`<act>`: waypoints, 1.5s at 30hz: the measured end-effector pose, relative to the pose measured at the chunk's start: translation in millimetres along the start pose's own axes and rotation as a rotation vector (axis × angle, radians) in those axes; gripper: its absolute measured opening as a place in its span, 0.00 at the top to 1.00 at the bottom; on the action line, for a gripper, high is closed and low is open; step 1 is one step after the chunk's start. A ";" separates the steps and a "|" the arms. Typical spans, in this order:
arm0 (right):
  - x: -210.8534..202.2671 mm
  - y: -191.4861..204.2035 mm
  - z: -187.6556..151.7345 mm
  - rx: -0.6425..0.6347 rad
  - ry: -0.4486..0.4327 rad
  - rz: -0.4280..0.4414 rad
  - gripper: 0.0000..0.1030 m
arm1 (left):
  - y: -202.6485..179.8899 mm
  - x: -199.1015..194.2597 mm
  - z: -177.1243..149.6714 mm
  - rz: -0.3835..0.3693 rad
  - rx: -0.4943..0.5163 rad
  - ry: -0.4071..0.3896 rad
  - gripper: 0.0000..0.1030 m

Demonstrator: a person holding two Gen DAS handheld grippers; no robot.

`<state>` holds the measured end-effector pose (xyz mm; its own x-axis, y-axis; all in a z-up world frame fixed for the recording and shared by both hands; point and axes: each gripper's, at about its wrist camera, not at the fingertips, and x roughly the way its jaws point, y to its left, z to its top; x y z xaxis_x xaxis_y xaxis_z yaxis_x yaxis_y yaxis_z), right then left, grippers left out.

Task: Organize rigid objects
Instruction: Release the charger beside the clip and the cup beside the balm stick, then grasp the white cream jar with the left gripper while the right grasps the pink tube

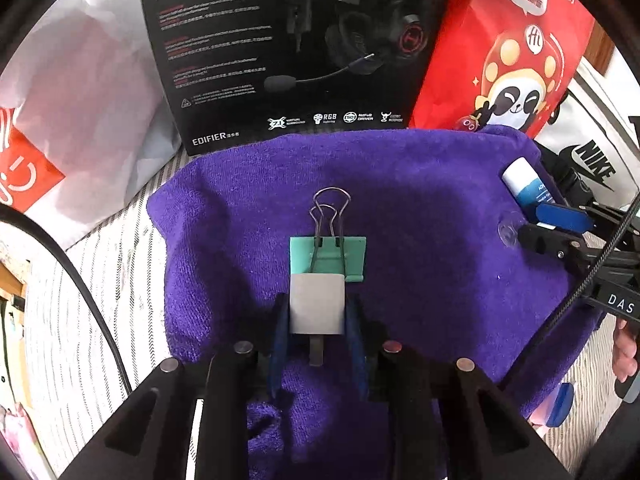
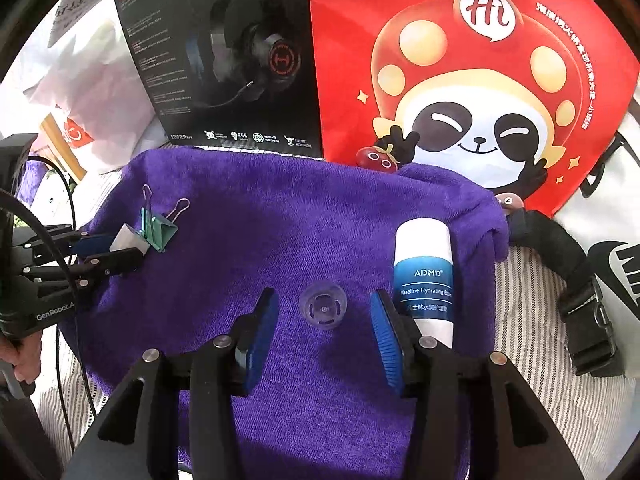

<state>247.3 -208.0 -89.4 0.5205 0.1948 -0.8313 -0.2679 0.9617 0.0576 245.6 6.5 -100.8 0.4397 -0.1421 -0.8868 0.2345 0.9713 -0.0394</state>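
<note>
A purple towel (image 1: 420, 184) (image 2: 280, 208) lies on a striped cloth. My left gripper (image 1: 318, 305) (image 2: 126, 250) is shut on a small grey square piece (image 1: 316, 308) (image 2: 127, 240), right beside a green binder clip (image 1: 328, 254) (image 2: 158, 232) resting on the towel. My right gripper (image 2: 324, 320) (image 1: 530, 227) stands open over the towel. A clear suction cup (image 2: 322, 310) (image 1: 507, 234) lies between its blue pads, untouched by either. A white and blue balm tube (image 2: 424, 276) (image 1: 524, 184) lies just outside the right finger.
Behind the towel stand a black headset box (image 1: 280, 40) (image 2: 224, 60) and a red panda bag (image 1: 512, 48) (image 2: 460, 80). A white plastic bag (image 1: 80, 80) sits left, a white Nike bag (image 1: 592, 152) right. A black buckle strap (image 2: 580, 308) and a small red toy (image 2: 378, 159) lie at the towel's edges.
</note>
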 end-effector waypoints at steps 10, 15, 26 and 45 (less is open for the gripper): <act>2.0 5.8 2.1 -0.011 0.000 -0.001 0.52 | -11.2 11.1 -1.6 0.013 0.031 0.026 0.71; -0.3 3.7 2.0 -0.011 0.001 -0.002 0.52 | -16.1 11.9 -2.6 0.043 0.047 0.054 0.50; -61.4 -6.6 7.4 0.011 -0.081 -0.024 0.52 | -27.3 -32.5 -8.3 0.077 0.063 0.029 0.50; -121.9 1.9 -120.6 0.162 -0.110 0.034 0.49 | -74.4 -94.2 -136.2 -0.130 0.203 -0.021 0.50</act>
<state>85.6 -253.1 -54.6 0.6009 0.2391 -0.7627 -0.1577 0.9709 0.1802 68.6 -26.4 -77.1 0.4120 -0.2695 -0.8705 0.4588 0.8867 -0.0574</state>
